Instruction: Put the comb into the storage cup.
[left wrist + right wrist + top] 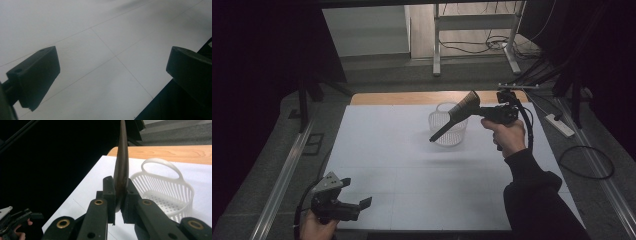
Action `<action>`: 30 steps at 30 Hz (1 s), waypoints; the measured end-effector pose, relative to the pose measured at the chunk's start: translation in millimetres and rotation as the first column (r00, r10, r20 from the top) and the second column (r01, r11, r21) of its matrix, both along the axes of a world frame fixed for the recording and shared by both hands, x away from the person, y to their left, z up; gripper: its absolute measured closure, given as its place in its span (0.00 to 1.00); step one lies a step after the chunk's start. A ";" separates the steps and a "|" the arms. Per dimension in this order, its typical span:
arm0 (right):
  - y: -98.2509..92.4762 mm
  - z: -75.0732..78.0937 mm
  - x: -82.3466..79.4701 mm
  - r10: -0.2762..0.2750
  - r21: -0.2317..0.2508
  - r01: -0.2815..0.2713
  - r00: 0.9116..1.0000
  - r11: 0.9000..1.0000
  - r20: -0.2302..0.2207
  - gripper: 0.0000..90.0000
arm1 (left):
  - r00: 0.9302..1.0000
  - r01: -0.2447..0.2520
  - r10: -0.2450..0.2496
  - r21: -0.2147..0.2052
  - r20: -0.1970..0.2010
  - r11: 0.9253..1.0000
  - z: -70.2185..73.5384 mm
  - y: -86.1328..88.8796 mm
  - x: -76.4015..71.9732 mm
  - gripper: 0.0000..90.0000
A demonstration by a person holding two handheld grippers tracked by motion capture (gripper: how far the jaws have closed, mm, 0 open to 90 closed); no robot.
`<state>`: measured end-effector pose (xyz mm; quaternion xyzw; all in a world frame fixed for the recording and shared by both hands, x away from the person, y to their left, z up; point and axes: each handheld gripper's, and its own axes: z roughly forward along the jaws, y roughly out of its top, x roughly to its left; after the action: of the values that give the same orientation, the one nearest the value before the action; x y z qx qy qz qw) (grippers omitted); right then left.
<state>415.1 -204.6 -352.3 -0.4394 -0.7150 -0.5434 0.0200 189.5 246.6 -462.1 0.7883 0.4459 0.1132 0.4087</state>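
The brush's [121, 167] top is cut off by the right gripper view's upper edge.

A: What lies past the desk's [412, 190] far edge?
B: A bare wooden strip [402, 98] runs along that edge, then grey floor with a white metal frame [472, 22] standing over loose black cables [477, 46].
A: And off the right edge?
B: A white power strip [560, 125] on the floor, with a black cable loop [587, 162] nearer the front corner.
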 end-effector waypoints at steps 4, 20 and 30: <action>-0.9 4.0 3.8 -0.010 0.002 0.010 1.000 1.000 0.002 0.93 | 1.000 0.004 -0.004 0.000 0.008 1.000 0.4 0.6 -1.4 0.00; -9.0 22.8 22.3 -0.067 -0.010 0.068 0.997 0.998 0.027 0.93 | 1.000 -0.002 0.002 0.007 -0.004 1.000 0.9 2.0 -2.7 0.00; -13.3 26.1 33.4 -0.108 -0.025 0.110 0.993 0.994 0.042 0.93 | 1.000 -0.003 0.003 0.010 -0.008 1.000 0.7 1.8 -2.2 0.00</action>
<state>448.5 -217.9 -326.2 -0.4669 -0.6975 -0.5428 -0.0302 187.3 248.4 -461.4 0.7899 0.4483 0.1131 0.4028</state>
